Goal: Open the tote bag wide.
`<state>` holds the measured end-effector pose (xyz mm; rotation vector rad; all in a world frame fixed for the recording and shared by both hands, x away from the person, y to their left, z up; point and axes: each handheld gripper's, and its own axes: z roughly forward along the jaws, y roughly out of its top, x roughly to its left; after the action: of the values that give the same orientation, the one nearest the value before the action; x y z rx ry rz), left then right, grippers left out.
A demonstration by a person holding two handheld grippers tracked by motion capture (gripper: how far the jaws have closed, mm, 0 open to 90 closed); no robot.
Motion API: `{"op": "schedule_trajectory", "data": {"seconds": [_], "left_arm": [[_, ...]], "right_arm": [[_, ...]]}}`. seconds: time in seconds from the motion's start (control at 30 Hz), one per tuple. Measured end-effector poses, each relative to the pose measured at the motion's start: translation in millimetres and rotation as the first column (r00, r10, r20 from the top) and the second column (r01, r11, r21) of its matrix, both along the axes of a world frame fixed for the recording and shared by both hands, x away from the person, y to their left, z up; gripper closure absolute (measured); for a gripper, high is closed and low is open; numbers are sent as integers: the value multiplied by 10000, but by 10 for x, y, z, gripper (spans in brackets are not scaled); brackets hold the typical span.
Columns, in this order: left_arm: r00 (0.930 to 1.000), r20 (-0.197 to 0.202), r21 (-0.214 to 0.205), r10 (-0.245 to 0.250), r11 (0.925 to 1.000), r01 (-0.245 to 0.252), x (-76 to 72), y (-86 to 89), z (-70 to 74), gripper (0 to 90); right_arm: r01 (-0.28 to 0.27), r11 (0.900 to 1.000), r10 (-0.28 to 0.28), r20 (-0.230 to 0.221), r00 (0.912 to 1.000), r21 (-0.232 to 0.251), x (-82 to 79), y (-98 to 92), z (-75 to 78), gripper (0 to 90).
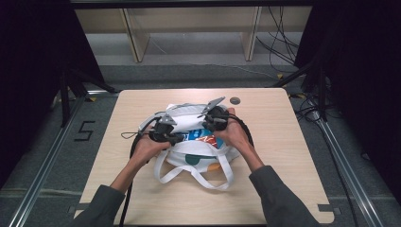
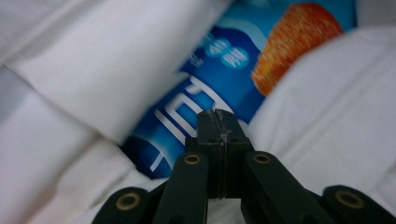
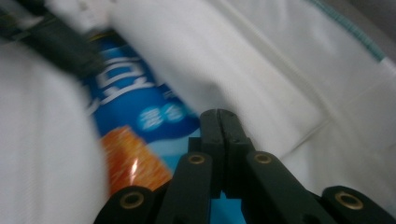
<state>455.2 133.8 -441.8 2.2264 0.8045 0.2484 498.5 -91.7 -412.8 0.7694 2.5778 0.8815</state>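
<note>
A white cloth tote bag (image 1: pixel 198 160) lies in the middle of the table, its two handles (image 1: pixel 208 182) trailing toward the person. A blue snack packet (image 1: pixel 201 137) with orange print shows in the bag's mouth. My left gripper (image 1: pixel 179 137) is at the left side of the opening and my right gripper (image 1: pixel 207 126) at the right, tips facing each other. In the left gripper view the jaws (image 2: pixel 215 113) are pressed together over the packet (image 2: pixel 224 60), with white cloth (image 2: pixel 93 56) on both sides. The right gripper (image 3: pixel 219 112) is shut the same way above the packet (image 3: pixel 126 102) and cloth (image 3: pixel 252 56). Nothing shows between either pair.
The wooden table (image 1: pixel 283 189) has bare surface all round the bag. A small grey disc (image 1: pixel 235 100) lies near the far edge. A thin black cord (image 1: pixel 127 135) lies left of the left hand. Wooden shelving (image 1: pixel 189 28) stands beyond the table.
</note>
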Motion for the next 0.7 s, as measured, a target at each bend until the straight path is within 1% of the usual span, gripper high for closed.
{"op": "schedule_trajectory", "data": {"seconds": [0.03,0.07,0.1,0.13,0.17,0.2,0.23,0.27,0.3,0.33,0.37,0.4,0.43,0.47,0.5,0.53,0.57,0.6,0.63,0.67,0.7], "left_arm": [[9996,-104,133,-280,9995,281,-53,26,-22,893],[9984,-328,174,-469,9987,475,-119,40,-60,895],[9960,-362,507,-820,9952,838,-187,66,-88,895],[9925,-402,848,-1158,9893,1189,-259,85,-116,895],[9901,-450,853,-1332,9869,1367,-330,94,-151,896],[9899,-272,824,-1391,9866,1409,-393,99,-177,896],[9944,-148,541,-1047,9930,1053,-463,78,-217,897],[9938,36,670,-1111,9916,1106,-507,76,-232,897],[9945,227,598,-1026,9931,1011,-548,61,-267,897],[9947,322,571,-976,9938,956,-563,55,-290,897],[9936,431,596,-1044,9930,1018,-572,56,-312,897],[9944,395,542,-984,9939,962,-578,56,-331,897],[9939,378,514,-1037,9935,1017,-574,57,-330,897],[9936,407,494,-1051,9934,1031,-567,55,-319,897],[9951,305,481,-937,9946,922,-568,49,-303,897],[9952,361,527,-909,9946,889,-563,50,-281,897],[9940,432,543,-1007,9937,983,-549,66,-245,896],[9951,376,402,-914,9951,898,-537,83,-210,895],[9952,445,286,-870,9959,858,-514,104,-167,887],[9963,348,94,-784,9969,781,-489,117,-122,879],[9961,418,-133,-781,9968,787,-453,122,-70,874]], "right_arm": [[225,9996,-221,219,9995,-177,68,26,-8,900],[263,9991,-251,382,9990,-318,149,39,-15,900],[200,9978,-174,417,9990,-631,242,40,-15,900],[604,9960,-594,176,9981,-661,292,59,-30,900],[802,9937,-793,143,9967,-777,361,66,-47,900],[1005,9910,-999,109,9949,-883,433,65,-62,900],[1116,9881,-1104,170,9937,-1057,509,58,-89,900],[1445,9826,-1452,25,9894,-1166,566,53,-124,900],[1711,9777,-1753,-246,9842,-1218,623,41,-171,900],[2008,9711,-2088,-508,9766,-1293,688,29,-251,900],[2084,9681,-2177,-548,9745,-1393,723,18,-297,900],[2223,9637,-2351,-752,9691,-1481,754,12,-361,900],[2368,9599,-2518,-905,9635,-1498,780,7,-402,900],[2376,9604,-2531,-986,9624,-1457,802,-2,-416,900],[2361,9610,-2528,-1113,9611,-1438,806,-6,-402,900],[2468,9583,-2636,-1113,9582,-1443,798,-4,-369,900],[2381,9597,-2539,-975,9623,-1493,779,-10,-318,900],[2337,9636,-2455,-833,9658,-1296,742,-24,-253,900],[2123,9721,-2183,-535,9744,-1002,704,-66,-182,900],[2062,9768,-2090,-473,9768,-581,640,-99,-99,900],[1999,9797,-2003,-324,9792,-151,566,-122,-33,900]]}}
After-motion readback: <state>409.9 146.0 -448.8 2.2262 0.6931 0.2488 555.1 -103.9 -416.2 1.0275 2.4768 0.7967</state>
